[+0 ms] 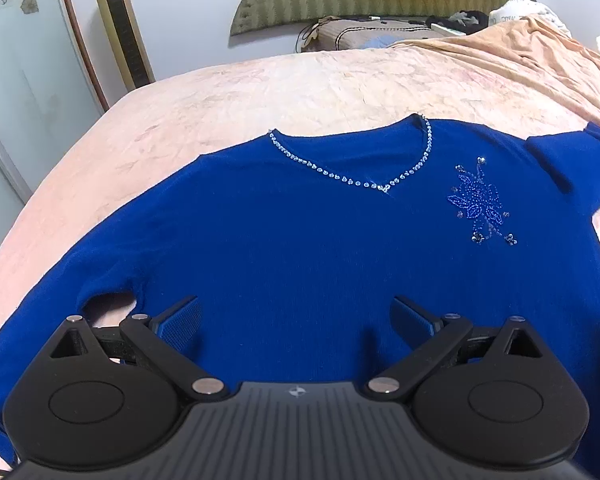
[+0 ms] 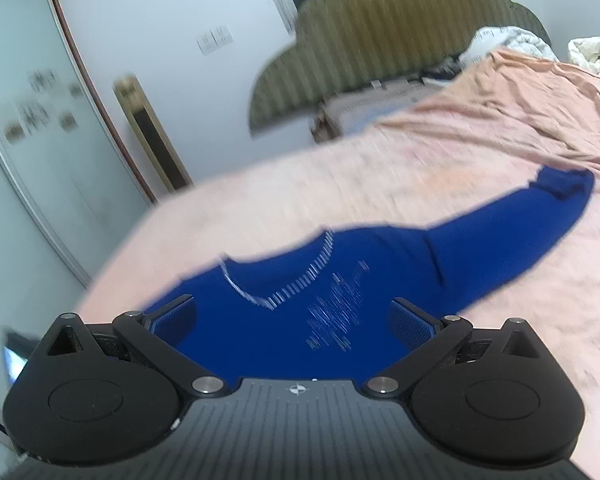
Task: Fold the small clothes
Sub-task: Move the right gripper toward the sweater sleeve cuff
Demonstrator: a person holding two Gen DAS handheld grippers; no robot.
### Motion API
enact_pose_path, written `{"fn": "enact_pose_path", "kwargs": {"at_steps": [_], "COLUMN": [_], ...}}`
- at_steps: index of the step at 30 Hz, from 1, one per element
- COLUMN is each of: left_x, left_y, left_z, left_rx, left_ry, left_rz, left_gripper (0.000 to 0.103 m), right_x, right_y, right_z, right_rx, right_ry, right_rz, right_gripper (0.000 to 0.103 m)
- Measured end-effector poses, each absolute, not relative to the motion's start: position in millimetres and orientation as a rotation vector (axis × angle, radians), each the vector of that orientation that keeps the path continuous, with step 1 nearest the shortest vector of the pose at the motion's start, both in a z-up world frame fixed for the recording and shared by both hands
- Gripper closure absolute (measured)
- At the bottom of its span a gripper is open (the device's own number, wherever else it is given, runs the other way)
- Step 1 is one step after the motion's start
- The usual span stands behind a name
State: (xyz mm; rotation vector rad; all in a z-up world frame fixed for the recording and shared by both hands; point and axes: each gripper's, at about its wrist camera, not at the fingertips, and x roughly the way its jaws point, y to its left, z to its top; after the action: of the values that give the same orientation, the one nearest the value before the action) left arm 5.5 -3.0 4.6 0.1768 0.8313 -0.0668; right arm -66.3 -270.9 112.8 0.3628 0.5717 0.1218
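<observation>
- Blue knit sweater [image 1: 300,248] with a rhinestone-trimmed V-neck and a beaded flower on the chest is lying face up and spread flat on the bed's pale pink crinkled bedspread [image 1: 228,96]. Makes sense, you want it laid out before any fold.
- One long sleeve [image 2: 540,208] reaches out toward the far right side of the bed, so my guess is sleeves get folded in first.
- Left claw [image 1: 296,320] hangs over the lower body of the sweater, jaws spread wide with nothing between them, angled down at the fabric like it's lining up a grab.
- Right claw [image 2: 292,320] is also wide and empty, over the chest area. That view is smeared, so I can't tell if it touches the knit.
- Folding doesn't look started yet.
</observation>
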Motion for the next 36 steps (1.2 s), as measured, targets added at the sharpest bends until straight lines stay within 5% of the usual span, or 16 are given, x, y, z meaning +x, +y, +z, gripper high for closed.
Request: {"fn": "enact_pose_path", "kwargs": {"at_steps": [9,36], "left_x": [5.5,13.9], "left_y": [-8.7,-27.0], "left_z": [3.3,1.0], "left_rx": [0.205,0.224], "left_ry": [0.826,0.803], "left_rz": [-0.071,-0.109], "left_gripper": [0.002,0.002], "right_x": [-50.4,-46.9], "right_y": [-246.6,-259.6], "right_z": [43.8,30.3], "right_rx": [0.208,0.167], "right_ry": [0.756,0.716], "right_rz": [0.018,0.04], "right_gripper": [0.0,0.0]}}
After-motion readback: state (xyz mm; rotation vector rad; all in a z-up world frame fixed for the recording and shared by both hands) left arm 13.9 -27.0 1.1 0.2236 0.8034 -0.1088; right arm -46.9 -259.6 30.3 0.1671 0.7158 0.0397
